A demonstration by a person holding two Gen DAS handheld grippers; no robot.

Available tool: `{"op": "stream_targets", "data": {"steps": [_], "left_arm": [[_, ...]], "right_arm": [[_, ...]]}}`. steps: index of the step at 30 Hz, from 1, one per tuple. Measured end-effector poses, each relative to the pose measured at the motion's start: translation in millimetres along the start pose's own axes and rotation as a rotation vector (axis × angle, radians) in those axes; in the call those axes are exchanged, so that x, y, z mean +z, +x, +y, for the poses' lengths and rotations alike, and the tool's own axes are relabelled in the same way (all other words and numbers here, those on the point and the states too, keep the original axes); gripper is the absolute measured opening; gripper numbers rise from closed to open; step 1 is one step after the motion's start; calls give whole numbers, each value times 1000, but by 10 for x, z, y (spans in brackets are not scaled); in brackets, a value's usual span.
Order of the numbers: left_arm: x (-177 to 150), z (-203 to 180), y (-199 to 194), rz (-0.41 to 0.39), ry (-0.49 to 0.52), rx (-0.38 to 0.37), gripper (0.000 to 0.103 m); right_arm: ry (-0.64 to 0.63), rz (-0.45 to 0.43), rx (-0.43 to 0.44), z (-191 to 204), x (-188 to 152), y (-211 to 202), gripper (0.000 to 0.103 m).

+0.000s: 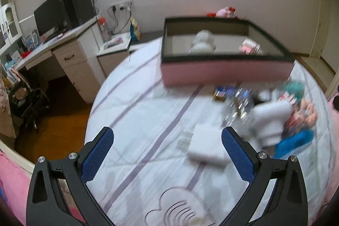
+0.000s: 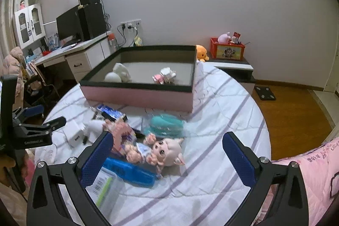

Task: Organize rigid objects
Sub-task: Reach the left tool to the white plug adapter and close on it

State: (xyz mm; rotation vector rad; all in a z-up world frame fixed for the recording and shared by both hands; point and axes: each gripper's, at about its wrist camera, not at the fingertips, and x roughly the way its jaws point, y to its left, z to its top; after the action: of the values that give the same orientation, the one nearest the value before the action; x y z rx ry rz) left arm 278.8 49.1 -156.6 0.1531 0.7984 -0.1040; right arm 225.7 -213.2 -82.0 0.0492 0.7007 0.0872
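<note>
A pink storage box with a dark rim (image 2: 139, 96) (image 1: 224, 71) stands on the bed; a white figure (image 2: 118, 74) and a small pink-white toy (image 2: 165, 75) lie inside. In front of it lies a pile: a pig-like doll (image 2: 163, 150), a teal item in clear wrap (image 2: 165, 123), a blue case (image 2: 129, 172), a white charger (image 2: 75, 132), a white box (image 1: 206, 146). My right gripper (image 2: 169, 160) is open and empty, above the doll. My left gripper (image 1: 167, 156) is open and empty, near the white box; it also shows in the right wrist view (image 2: 40, 120).
The bed has a white sheet with purple stripes (image 2: 222, 120). A desk with monitor and speakers (image 2: 80, 24) stands at the left. A red crate of toys (image 2: 227, 51) sits on a low shelf behind the bed. A pink blanket (image 2: 307, 173) lies at the right.
</note>
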Motion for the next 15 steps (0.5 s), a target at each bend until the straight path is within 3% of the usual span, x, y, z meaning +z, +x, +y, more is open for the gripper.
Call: {"op": "stream_targets", "data": {"steps": [4,9,12,15], "left_arm": [[-93,11,112,29,-15,-39,103],[-88,-113,102,11,11,-102,103],[-58,-223,169,15,61,-92,103],[-36,-232,288,44,49,-115,103]], "right_arm": [[17,23,2,-71,-61,65,103],[16,45,1,-108,-93,151,103],[18,69,-3,-124,-124,242,103],[31,93,-1,-147,-143,330,103]]}}
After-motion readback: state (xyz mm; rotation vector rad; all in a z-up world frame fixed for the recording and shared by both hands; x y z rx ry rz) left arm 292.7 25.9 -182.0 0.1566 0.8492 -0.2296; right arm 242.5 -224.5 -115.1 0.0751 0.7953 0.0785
